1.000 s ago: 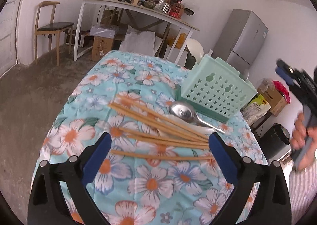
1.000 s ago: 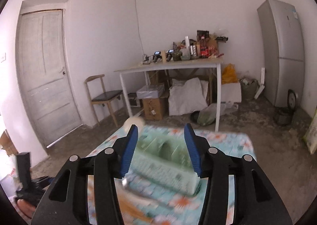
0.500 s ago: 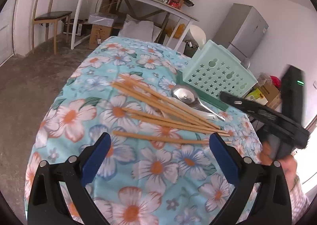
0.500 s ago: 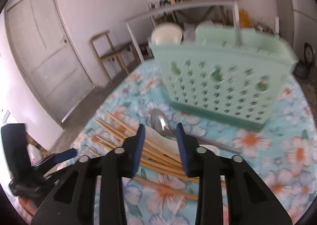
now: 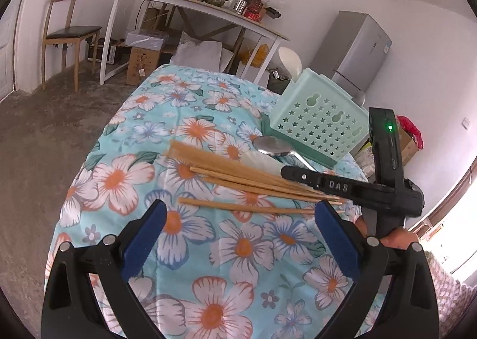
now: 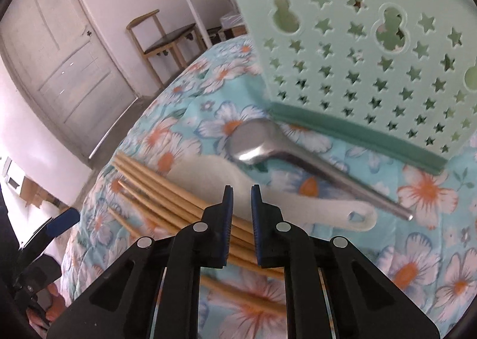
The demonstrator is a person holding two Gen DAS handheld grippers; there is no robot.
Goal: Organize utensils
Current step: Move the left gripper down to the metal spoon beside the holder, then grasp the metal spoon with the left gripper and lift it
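1. My left gripper [image 5: 238, 234] hangs back with fingers spread wide, empty, leaving the chopsticks [image 5: 238, 181] reachable.
2. My right gripper [image 6: 241, 190] has just been narrowing, nearly pressed together, nothing pinched, over the white spoon [image 6: 298, 204].
3. The green caddy [image 6: 372, 55] waits beyond the metal spoon [image 6: 268, 145].

Before the mint-green star-perforated plastic basket [image 6: 357, 49], a steel spoon [image 6: 268, 145] is lying; a white plastic spoon [image 6: 268, 201] and wooden chopsticks [image 6: 167, 193] are lying nearer still.
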